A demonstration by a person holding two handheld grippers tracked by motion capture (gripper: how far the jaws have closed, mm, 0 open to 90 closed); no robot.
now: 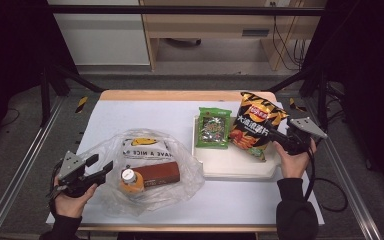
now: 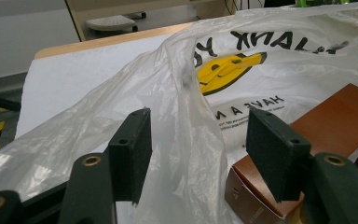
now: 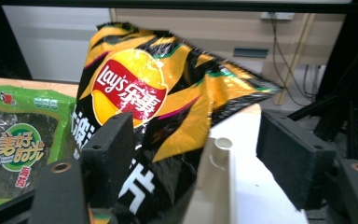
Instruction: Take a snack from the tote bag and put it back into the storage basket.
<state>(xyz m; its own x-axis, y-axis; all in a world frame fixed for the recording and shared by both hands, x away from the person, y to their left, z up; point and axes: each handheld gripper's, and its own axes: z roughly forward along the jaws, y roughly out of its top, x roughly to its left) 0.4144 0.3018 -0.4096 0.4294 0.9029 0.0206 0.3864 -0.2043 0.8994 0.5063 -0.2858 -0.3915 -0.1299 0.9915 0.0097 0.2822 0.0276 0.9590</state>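
Puffy orange-black foil crisp bag (image 3: 168, 107) at tray's 2 o'clock: light, slippery, crushable; pinch its edge. Right gripper (image 3: 205, 163) jaws apart around it; left gripper (image 2: 196, 154) gaping at thin plastic bag (image 2: 177, 116).

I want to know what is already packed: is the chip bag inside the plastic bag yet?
No: in the high view the chip bag stands on the white tray, apart from the plastic bag.
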